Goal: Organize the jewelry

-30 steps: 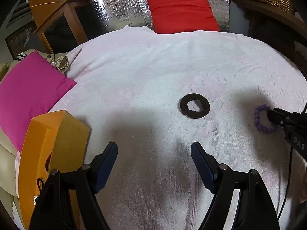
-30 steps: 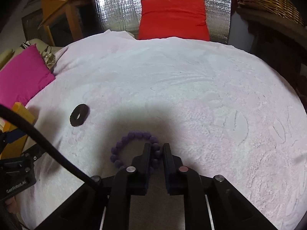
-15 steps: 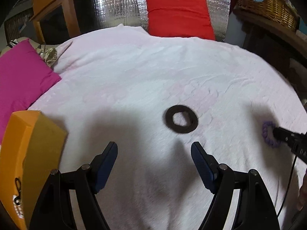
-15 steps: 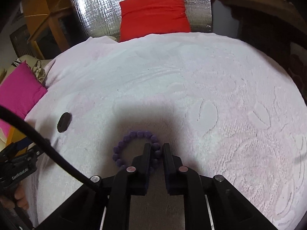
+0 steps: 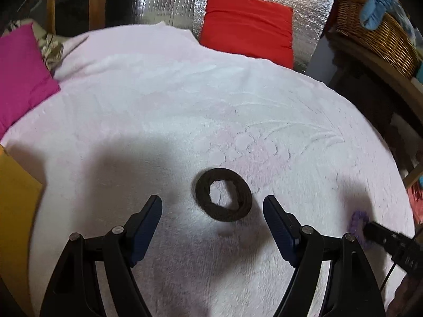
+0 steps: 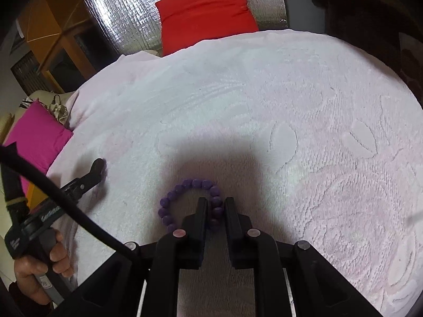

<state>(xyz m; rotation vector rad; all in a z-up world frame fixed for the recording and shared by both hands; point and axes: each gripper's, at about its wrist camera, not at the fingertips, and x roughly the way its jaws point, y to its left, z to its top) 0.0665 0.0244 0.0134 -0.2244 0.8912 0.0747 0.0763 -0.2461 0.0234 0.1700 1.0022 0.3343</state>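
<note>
A dark brown ring-shaped band (image 5: 223, 198) lies flat on the pale pink blanket (image 5: 185, 100). My left gripper (image 5: 212, 206) is open, its blue-padded fingers on either side of the band, just short of it and low over the blanket. My right gripper (image 6: 214, 203) is shut on a purple bead bracelet (image 6: 185, 187), pinching its right side, with the loop over the blanket. In the left wrist view the bracelet (image 5: 357, 220) shows at the far right on the right gripper's tip. An orange jewelry box (image 5: 13, 198) stands at the left edge.
A magenta pillow (image 5: 21, 74) lies at the left and a red pillow (image 5: 248, 23) at the back against silver foil. A wicker basket (image 5: 378, 31) sits on a shelf at the right. Wooden furniture (image 6: 53, 26) stands back left.
My left gripper has moved forward and right, so the dark band now sits between its open fingers and the orange box has slid to the left edge. The right gripper still holds the bracelet.
</note>
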